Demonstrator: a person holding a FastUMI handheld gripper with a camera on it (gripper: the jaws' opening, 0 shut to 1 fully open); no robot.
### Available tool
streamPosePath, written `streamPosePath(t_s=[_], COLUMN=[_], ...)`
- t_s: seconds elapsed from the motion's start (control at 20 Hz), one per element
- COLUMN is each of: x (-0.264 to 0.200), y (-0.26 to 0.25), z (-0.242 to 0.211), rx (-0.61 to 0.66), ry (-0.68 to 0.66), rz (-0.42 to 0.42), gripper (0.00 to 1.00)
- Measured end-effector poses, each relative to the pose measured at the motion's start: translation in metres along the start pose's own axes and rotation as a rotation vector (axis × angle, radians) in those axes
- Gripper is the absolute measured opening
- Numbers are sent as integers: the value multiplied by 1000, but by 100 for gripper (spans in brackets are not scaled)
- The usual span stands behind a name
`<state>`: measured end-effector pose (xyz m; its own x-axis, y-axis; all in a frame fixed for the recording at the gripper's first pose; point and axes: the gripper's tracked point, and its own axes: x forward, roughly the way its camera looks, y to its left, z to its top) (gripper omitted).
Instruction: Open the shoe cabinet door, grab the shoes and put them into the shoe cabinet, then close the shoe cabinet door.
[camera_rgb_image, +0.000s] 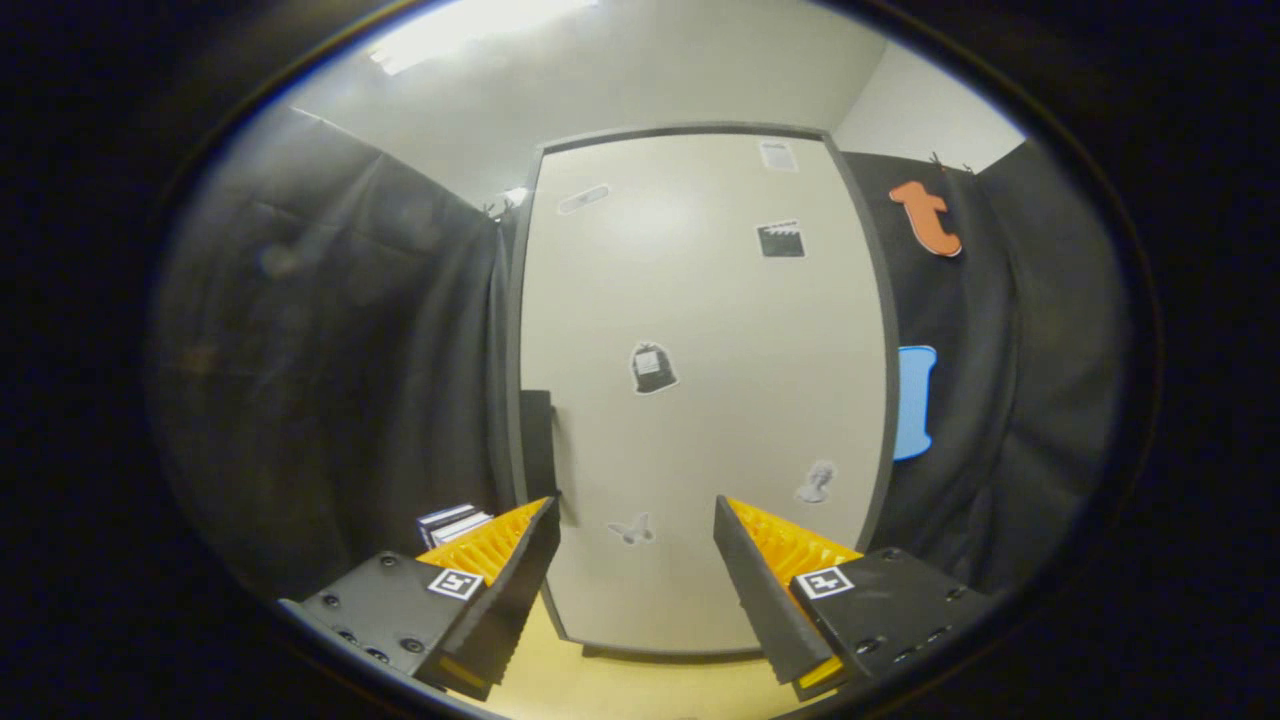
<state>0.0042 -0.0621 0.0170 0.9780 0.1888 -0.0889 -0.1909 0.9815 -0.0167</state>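
While the gripper (636, 515) hangs w/ fingers spread wide, nothing btwn them, the shoe cabinet door (700, 400) stands shut straight ahead, beyond the tips; small stickers (652, 367) dot its front; a dark handle (537, 440) sits at the door's edge above one finger.

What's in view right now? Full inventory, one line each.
shoe cabinet door: 1, off-white with dark edge, shut, straight ahead beyond the fingers
stickers: several, grey and black, scattered over the door
handle: 1, dark, on the door's edge, just above one finger
shoes: cannot tell the count, dark with pale stripes, low beside the cabinet, behind one finger
floor: 1, yellowish, below the door
ceiling light: 1, white, overhead
gripper: 1, open, holding nothing, fingers spread before the door
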Motion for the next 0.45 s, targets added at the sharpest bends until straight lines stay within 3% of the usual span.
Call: streamPosePath(t_s=[0.45], x=[-26], y=[-96], z=[13], rx=[-29], ry=[-33], rz=[-104], gripper=[97])
